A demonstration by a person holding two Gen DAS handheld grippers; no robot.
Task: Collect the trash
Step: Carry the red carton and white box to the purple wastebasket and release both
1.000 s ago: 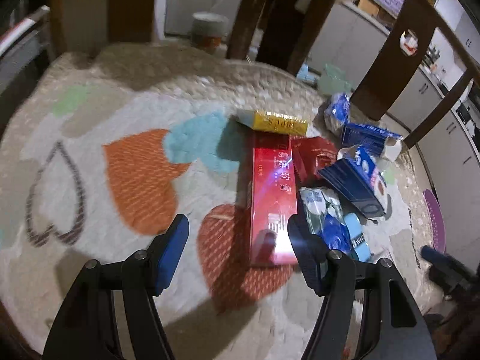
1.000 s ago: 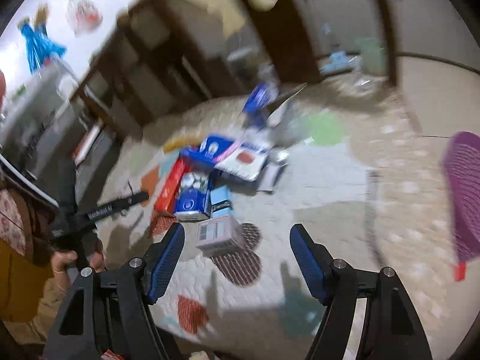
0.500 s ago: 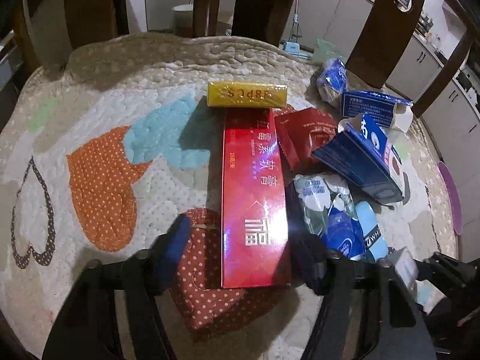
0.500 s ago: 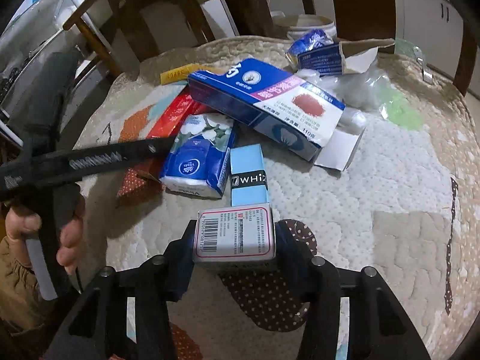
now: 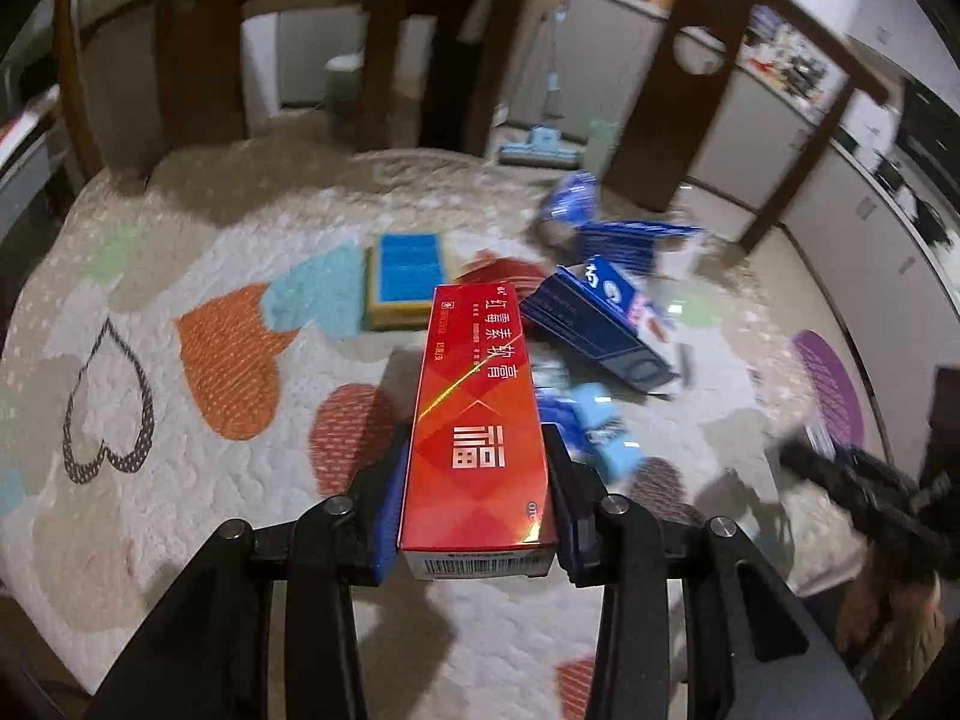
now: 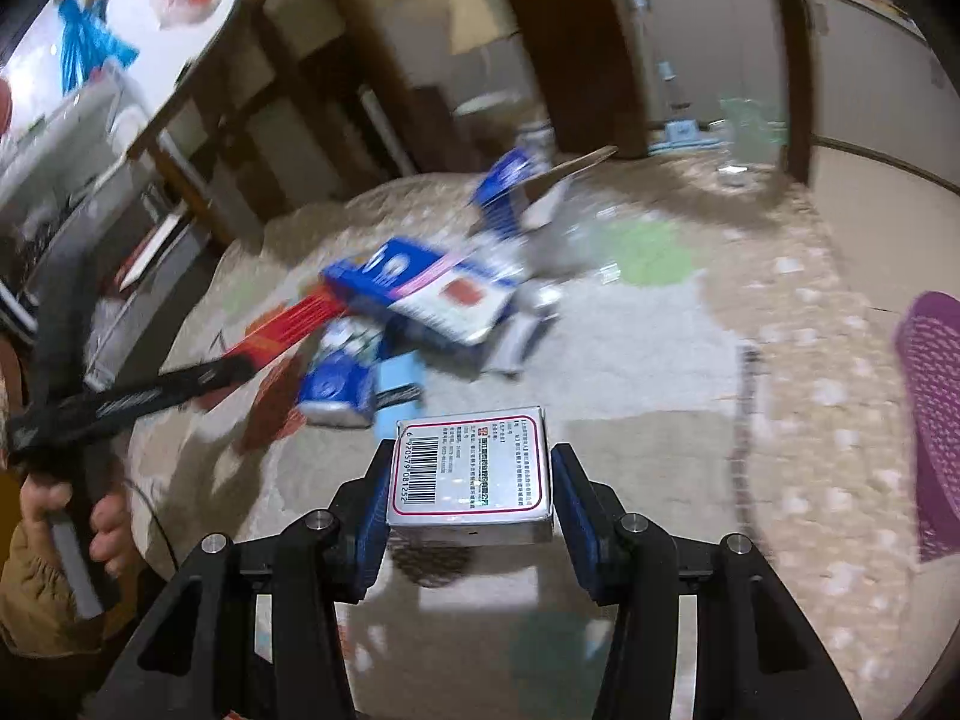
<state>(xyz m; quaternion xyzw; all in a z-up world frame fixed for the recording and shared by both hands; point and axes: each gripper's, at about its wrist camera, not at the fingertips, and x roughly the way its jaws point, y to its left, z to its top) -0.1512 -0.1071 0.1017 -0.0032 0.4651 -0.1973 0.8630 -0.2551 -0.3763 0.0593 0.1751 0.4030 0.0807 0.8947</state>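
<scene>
- Left wrist view: your left gripper (image 5: 474,498) clamps the near end of a long glossy red carton (image 5: 474,420), raised above the quilted, heart-patterned cloth (image 5: 180,420). Beyond its far end lies a yellow-edged blue box (image 5: 403,276); crumpled blue cartons (image 5: 600,324) are to the right.
- Right wrist view: your right gripper (image 6: 469,498) pinches a small flat white box (image 6: 471,474) with a barcode and red-bordered label, above the cloth. A purple mesh basket (image 6: 933,420) sits at the right edge.
</scene>
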